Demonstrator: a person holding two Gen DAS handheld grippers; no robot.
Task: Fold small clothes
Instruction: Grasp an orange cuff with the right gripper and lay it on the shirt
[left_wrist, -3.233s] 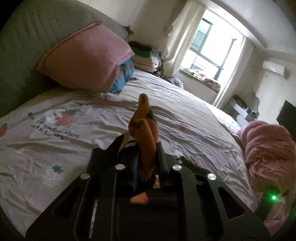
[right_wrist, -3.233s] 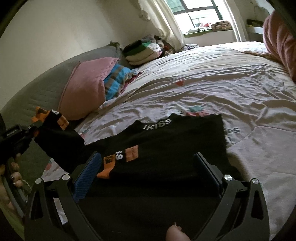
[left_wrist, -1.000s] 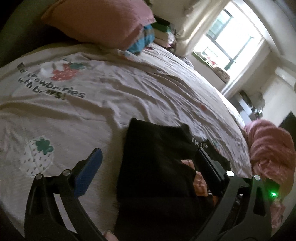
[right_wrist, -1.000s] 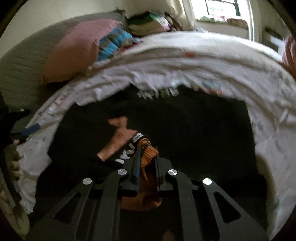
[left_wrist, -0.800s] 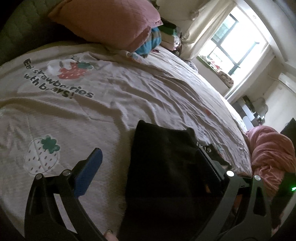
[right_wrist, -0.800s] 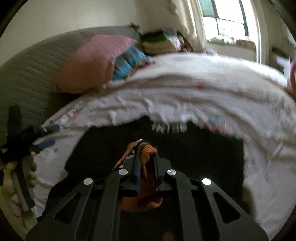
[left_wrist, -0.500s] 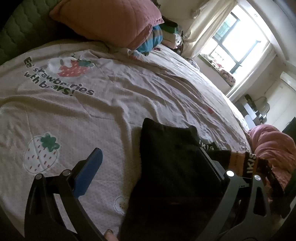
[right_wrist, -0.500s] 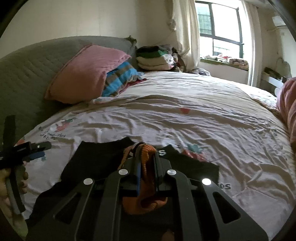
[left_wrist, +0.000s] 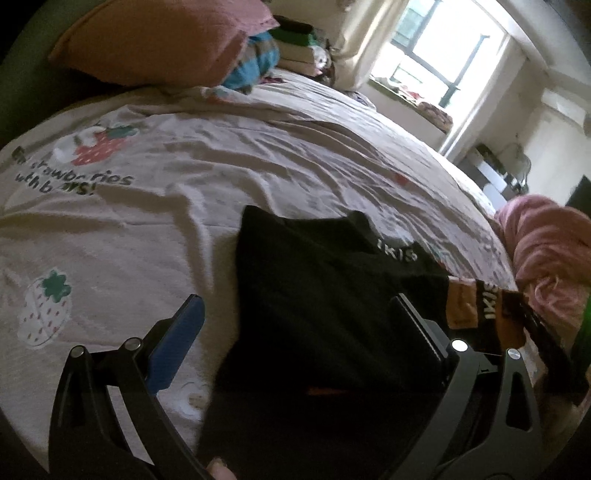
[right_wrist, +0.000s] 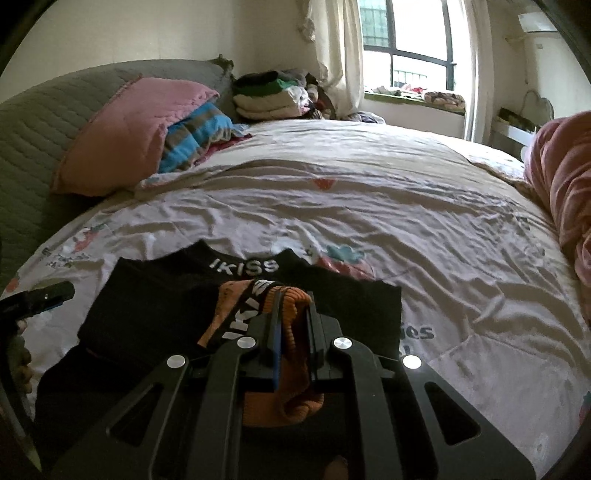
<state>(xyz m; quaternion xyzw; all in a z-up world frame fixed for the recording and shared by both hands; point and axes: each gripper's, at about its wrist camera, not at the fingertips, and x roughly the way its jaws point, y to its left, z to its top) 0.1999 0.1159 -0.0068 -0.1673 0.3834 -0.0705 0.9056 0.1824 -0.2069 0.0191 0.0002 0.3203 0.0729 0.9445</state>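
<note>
left wrist view, left to right: at the far left a pink pillow (left_wrist: 159, 40) leans on a green headboard (left_wrist: 18, 62), with a blue striped cloth (left_wrist: 255, 62) tucked beside it. the bedsheet (left_wrist: 221, 147) is pale, printed with strawberries and the dark words "strawberries with bears!", partly lost in a crease. the left gripper (left_wrist: 295, 332) hangs over the near part of the bed with its jaws spread wide and nothing pressed between them; one finger (left_wrist: 177, 339) carries a blue pad. between and beyond the jaws lies the black garment (left_wrist: 314, 295), flat on the sheet, its far neckband reading "ikis" in white. at the right an orange cuff (left_wrist: 461, 306) with a black band, lettered "ikis", is lifted off the garment. a pink blanket (left_wrist: 546, 236) is bunched at the far right, under the window (left_wrist: 436, 55).

right wrist view, left to right: the pillow (right_wrist: 129, 133) and striped cloth (right_wrist: 195, 136) sit at the far left, a stack of folded clothes (right_wrist: 269, 96) behind them. the garment (right_wrist: 166, 302) lies near, its neckband reading "ikiss". the right gripper (right_wrist: 293, 306) is clamped on the orange cuff (right_wrist: 291, 325), which is squeezed between the closed jaws and bulges out behind them; a black strip across the orange shows white letters, only partly legible. on the sheet (right_wrist: 406, 221) to the right, the printed fragment "ies" can be read. the pink blanket (right_wrist: 565, 184) fills the right edge.
</note>
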